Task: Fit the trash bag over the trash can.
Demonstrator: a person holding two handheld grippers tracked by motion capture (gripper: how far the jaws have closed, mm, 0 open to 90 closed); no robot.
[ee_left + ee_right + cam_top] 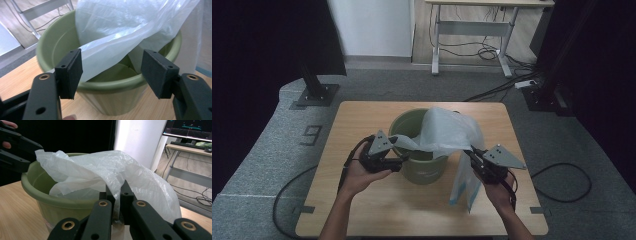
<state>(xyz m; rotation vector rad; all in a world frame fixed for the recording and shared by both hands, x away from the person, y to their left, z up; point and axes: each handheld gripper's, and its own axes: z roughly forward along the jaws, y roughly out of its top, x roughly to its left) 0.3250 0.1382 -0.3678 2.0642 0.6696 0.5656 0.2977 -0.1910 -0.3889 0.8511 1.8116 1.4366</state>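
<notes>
Closest to me, between my right gripper's (pixel 117 195) jaws, sits a pinched fold of the thin plastic bag (pixel 105 167); those jaws stand nearly together with the film clamped in the slit. Ahead of that gripper the bag billows up and drapes across the mouth of the green bucket (pixel 37 192), part tucked inside, part spilling over the rim on my right gripper's side. My left gripper (pixel 112 67) has its jaws wide apart, a free corner of the bag lying just in front of them and above the bucket's near rim, touching neither pad as far as I can tell.

I judge the bag feather-light, limp and slippery, liable to tear or slide out if tugged hard; the best hold is on a doubled edge near the opening, a jaw on each face of the film; the bucket looks stiff and steady enough to stay put.

From the high view the wooden table (pixel 362 200) under both grippers shows, with a flat bluish-edged sheet (pixel 464 187) hanging down beside my right gripper; the left gripper view reveals the bucket's bare floor beneath the film.
</notes>
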